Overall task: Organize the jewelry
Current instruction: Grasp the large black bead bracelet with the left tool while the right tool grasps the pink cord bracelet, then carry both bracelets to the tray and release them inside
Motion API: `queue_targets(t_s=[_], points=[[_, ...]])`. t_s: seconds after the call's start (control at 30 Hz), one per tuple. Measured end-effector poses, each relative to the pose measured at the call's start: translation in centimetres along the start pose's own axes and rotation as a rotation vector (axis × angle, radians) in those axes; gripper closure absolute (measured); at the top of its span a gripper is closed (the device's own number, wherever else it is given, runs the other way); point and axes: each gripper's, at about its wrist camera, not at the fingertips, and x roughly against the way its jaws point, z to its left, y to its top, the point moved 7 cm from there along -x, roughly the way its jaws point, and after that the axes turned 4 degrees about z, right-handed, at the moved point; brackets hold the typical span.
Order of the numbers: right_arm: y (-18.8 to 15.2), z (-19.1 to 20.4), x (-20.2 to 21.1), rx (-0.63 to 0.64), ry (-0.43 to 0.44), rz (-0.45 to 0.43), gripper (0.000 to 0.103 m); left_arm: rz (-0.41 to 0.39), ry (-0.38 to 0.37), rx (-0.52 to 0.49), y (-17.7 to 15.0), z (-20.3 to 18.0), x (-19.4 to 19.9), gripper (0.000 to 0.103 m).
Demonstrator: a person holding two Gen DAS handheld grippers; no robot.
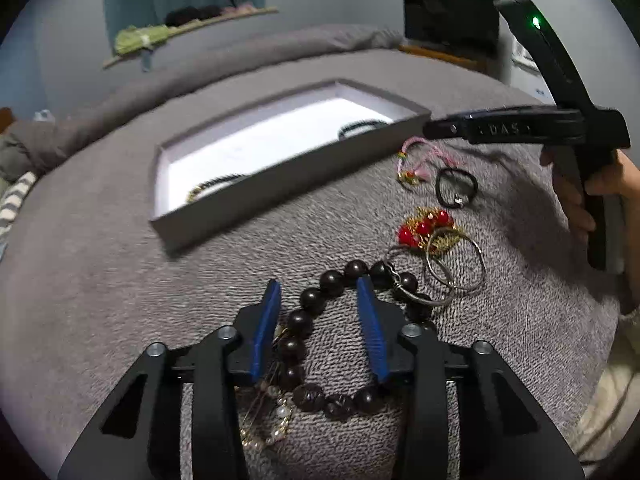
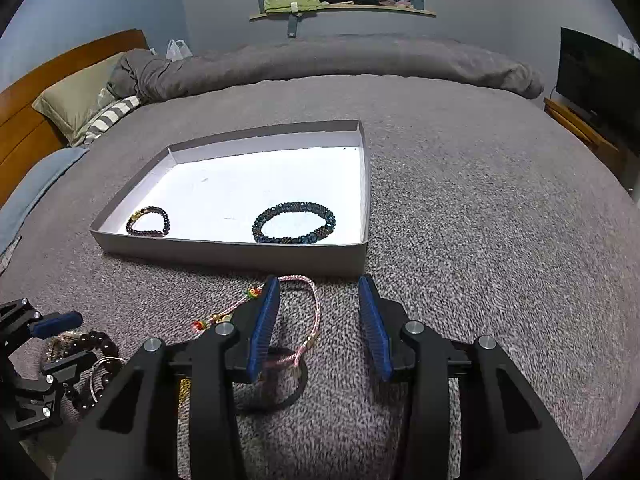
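Your left gripper [image 1: 318, 286] sits low over the grey bedspread [image 1: 120, 280], jaws partly apart; its blue pads [image 1: 264, 328] straddle one side of the dark wooden bead bracelet [image 1: 320, 344], beads between them, no pad visibly pressing; nothing gripped as far as the view shows. A pearl-and-gold piece [image 1: 268, 420] lies under the left finger; two metal rings [image 1: 444, 272] and a red bead cluster [image 1: 424, 228] lie just beside the bracelet; a black hair tie [image 1: 456, 188] and the pink cord bracelet [image 1: 416, 156] lie farther on.

Your right gripper [image 2: 320, 292] hovers near the grey shallow box [image 2: 240, 252], jaws also partly apart; the pink cord bracelet [image 2: 312, 312] lies partly between its fingers, against the left one, not clamped; a black hair tie [image 2: 292, 392] lies beneath it.

Inside the box: a blue-green beaded bracelet [image 2: 294, 222] to the right, a small dark bead bracelet [image 2: 148, 222] to the left, well apart.

Your hand [image 1: 588, 196] holds the right gripper's handle.
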Motion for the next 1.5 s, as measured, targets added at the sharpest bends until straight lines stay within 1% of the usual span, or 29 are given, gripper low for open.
queue_targets(t_s=[0.1, 0.13, 0.2, 0.27, 0.33, 0.47, 0.57, 0.6, 0.67, 0.7, 0.8, 0.97, 1.1, 1.4, 1.5], points=[[-0.7, 0.0, -0.8, -0.003, 0.034, 0.031, 0.062, 0.023, -0.038, 0.006, -0.4, 0.2, -0.6, 0.066], [-0.9, 0.0, -1.1, 0.000, 0.039, 0.040, 0.062, 0.027, -0.039, 0.003, -0.4, 0.3, -0.8, 0.066], [-0.9, 0.1, -1.5, 0.006, 0.039, 0.050, 0.065, 0.038, -0.043, -0.005, -0.3, 0.3, -1.3, 0.067], [-0.8, 0.0, -1.9, 0.011, 0.033, 0.055, 0.065, 0.053, -0.052, -0.020, 0.1, 0.0, -1.9, 0.070], [-0.8, 0.0, -2.2, 0.011, 0.018, 0.063, 0.065, 0.058, -0.044, -0.046, 0.4, -0.2, -2.3, 0.072], [-0.5, -0.1, -2.8, 0.009, 0.021, 0.070, 0.065, 0.054, -0.047, -0.043, 0.2, -0.4, -2.7, 0.073], [-0.8, -0.1, -3.2, 0.004, 0.026, 0.083, 0.074, 0.047, -0.044, -0.042, 0.0, -0.5, -2.5, 0.074], [-0.8, -0.1, -3.2, 0.002, 0.027, 0.083, 0.079, 0.045, -0.043, -0.043, 0.0, -0.5, -2.5, 0.075], [-0.8, 0.0, -3.2, 0.003, 0.032, 0.082, 0.086, 0.038, -0.040, -0.046, -0.2, -0.6, -2.3, 0.078], [-0.8, 0.1, -3.0, 0.005, 0.031, 0.080, 0.091, 0.034, -0.036, -0.051, -0.5, -0.6, -2.1, 0.078], [-0.9, 0.2, -2.8, 0.008, 0.027, 0.077, 0.098, 0.030, -0.032, -0.054, -0.7, -0.8, -1.8, 0.082], [-1.3, 0.5, -2.4, 0.008, 0.025, 0.062, 0.100, 0.021, -0.036, -0.043, -0.8, -0.9, -1.4, 0.088], [-1.3, 0.6, -1.7, 0.005, 0.028, 0.038, 0.100, -0.001, -0.050, -0.027, -0.9, -0.7, -0.7, 0.088], [-0.6, 0.7, 1.7, -0.016, 0.050, -0.055, 0.100, -0.102, -0.084, 0.049, 0.1, 0.5, 2.5, 0.088], [0.0, 1.1, 3.0, -0.014, 0.052, -0.087, 0.100, -0.136, -0.072, 0.056, 0.9, 0.9, 3.6, 0.088]])
